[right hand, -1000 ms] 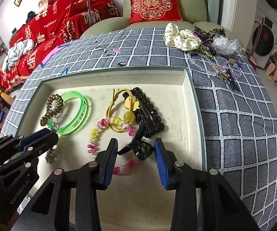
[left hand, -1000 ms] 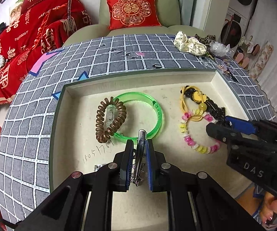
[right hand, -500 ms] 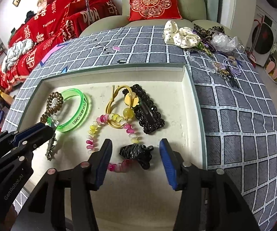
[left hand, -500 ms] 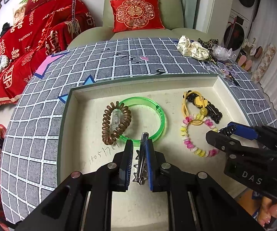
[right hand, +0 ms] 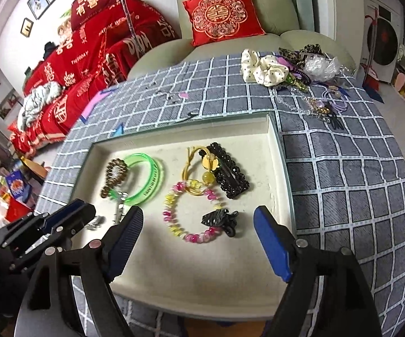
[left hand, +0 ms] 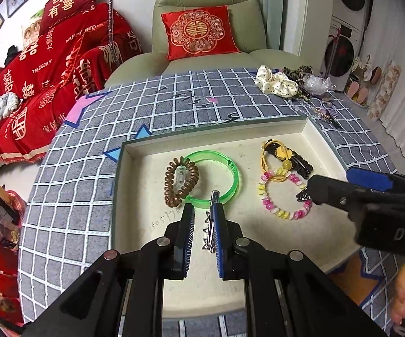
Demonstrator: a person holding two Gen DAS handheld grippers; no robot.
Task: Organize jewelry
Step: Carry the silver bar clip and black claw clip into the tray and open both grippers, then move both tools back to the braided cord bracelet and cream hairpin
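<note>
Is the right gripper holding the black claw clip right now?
No, the right gripper is wide open, and the black claw clip lies free in the tray.
</note>
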